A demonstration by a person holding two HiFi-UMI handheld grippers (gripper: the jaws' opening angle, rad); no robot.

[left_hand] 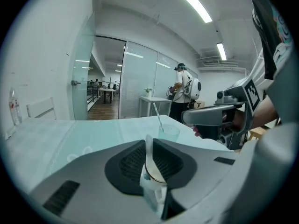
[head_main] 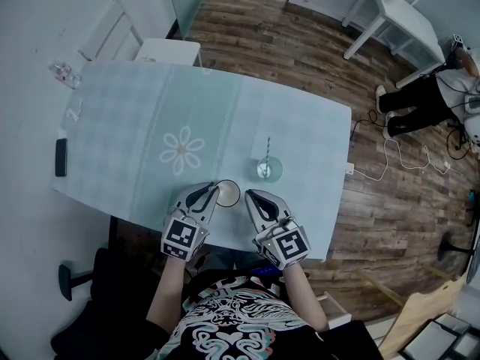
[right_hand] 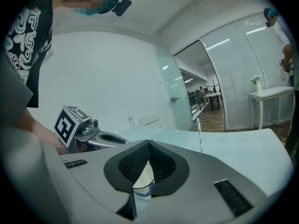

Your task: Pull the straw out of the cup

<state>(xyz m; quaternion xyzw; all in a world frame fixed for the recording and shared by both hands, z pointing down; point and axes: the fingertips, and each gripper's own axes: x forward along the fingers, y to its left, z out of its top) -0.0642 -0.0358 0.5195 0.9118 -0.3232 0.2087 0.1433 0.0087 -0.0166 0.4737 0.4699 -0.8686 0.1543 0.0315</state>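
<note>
Pinching the left wall of a small white cup (head_main: 228,193), my left gripper (head_main: 212,195) has its fingers nearly together, with only that thin white wall between them. In the left gripper view the wall rises as a pale strip in the narrow gap, with the cup's round rim just below it. My right gripper (head_main: 251,196) sits just right of the same cup, its fingers pressed together at the tips with nothing between them. In the right gripper view the white cup shows low and near through the opening behind those tips. Both grippers are at the near edge of the bench (head_main: 120,141), which is covered in a pale checked cloth with a white flower print (head_main: 181,150). The straw (head_main: 268,150) stands leaning in a clear cup (head_main: 268,169), a little farther out and to the right of the white cup, apart from both grippers. A dark flat slab (head_main: 61,157), perhaps a phone, lies at the bench's left edge, and a clear bottle (head_main: 64,73) is at its far left corner.
</note>
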